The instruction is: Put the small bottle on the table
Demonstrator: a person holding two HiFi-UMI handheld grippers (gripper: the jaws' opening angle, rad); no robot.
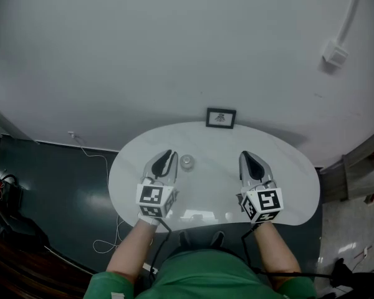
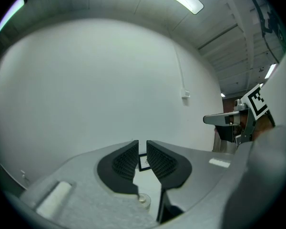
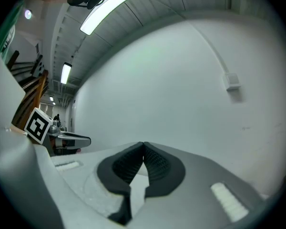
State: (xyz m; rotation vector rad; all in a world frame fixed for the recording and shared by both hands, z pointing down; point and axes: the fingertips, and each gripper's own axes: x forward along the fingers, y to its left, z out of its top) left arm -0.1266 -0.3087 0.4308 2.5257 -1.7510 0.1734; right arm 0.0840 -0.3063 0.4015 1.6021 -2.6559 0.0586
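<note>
A small clear bottle (image 1: 186, 162) stands upright on the white oval table (image 1: 299, 185). My left gripper (image 1: 169, 155) hovers just left of it, apart from it, its jaws nearly together with nothing between them. In the left gripper view the bottle's cap (image 2: 143, 200) shows below and behind the left gripper's (image 2: 142, 144) tips. My right gripper (image 1: 247, 157) hangs over the table's right half, farther from the bottle. In the right gripper view the right gripper's (image 3: 143, 146) tips touch and hold nothing.
A small black picture frame (image 1: 220, 118) stands at the table's far edge against the white wall; it also shows between the left jaws (image 2: 144, 162). A white cable and box (image 1: 335, 55) run down the wall. Cables lie on the dark floor (image 1: 103, 245) at left.
</note>
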